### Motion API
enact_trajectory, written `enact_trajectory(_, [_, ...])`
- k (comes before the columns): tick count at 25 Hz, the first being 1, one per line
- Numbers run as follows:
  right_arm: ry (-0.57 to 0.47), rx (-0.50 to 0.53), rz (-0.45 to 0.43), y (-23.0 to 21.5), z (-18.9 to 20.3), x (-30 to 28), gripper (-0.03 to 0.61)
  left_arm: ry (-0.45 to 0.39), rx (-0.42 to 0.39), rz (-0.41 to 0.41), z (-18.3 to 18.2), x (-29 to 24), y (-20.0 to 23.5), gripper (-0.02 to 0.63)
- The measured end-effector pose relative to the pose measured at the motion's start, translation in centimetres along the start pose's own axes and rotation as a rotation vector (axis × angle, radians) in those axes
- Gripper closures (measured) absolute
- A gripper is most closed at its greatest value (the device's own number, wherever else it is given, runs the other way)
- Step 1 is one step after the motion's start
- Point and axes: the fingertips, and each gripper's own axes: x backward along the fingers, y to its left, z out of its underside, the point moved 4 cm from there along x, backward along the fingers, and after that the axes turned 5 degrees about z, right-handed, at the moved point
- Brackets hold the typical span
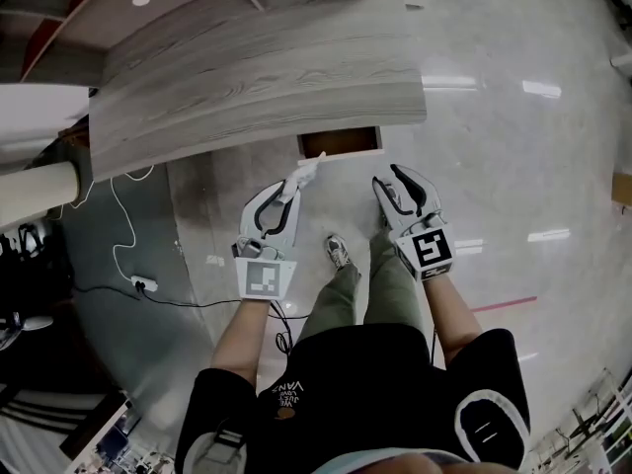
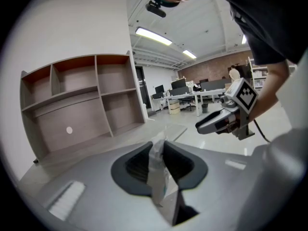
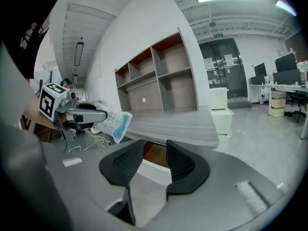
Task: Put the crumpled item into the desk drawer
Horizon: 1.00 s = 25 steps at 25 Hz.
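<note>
- Just below the middle of the head view, your left gripper (image 1: 285,196) is clamped on the crumpled item (image 1: 307,171), a white wad that sticks out past the jaw tips toward the top of the frame.
- Your left gripper view shows the same wad pinched upright between the two dark pads, with both pads pressing on it.
- To the right of it in the head view, your right gripper (image 1: 387,183) has its jaws apart with nothing between them. Its own view shows only the floor and the drawer's brown inside through the gap.
- At the left edge of the right gripper view, you can see the item held in the air beside the counter, with some blue print on its white surface.
- The drawer (image 1: 341,143) stands open under the near edge of the grey wood-grain counter (image 1: 247,87), just above both gripper tips in the head view. The item is close to it but not inside.
- An open-fronted shelf unit (image 2: 86,100) fills the left half of the left gripper view.
- A white cable (image 1: 119,227) trails across the floor at the head view's left.
</note>
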Motion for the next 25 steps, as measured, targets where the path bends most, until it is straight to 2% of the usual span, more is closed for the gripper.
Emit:
enact_trajectory(4, [0.014,0.008,0.006,-1.0,2.1,-1.2,0.419,-0.020,-0.076,0.019,0.3,-1.4,-0.1,0.497])
enact_trajectory(10, [0.068,0.004,0.000,-1.9,5.2,-2.6,0.358,0.015,-0.171,0.044,2.0,-3.4,-0.4,0.497])
enact_trajectory(17, [0.161,0.006,-0.011,-2.7,8.2,-4.6,0.354,0.050,-0.249,0.051,3.5,-5.5,-0.7,0.497])
enact_trajectory(25, [0.192,0.014,-0.022,-3.8,11.3,-6.7,0.354,0.102,-0.351,0.066,4.8,-7.3,-0.8,0.497])
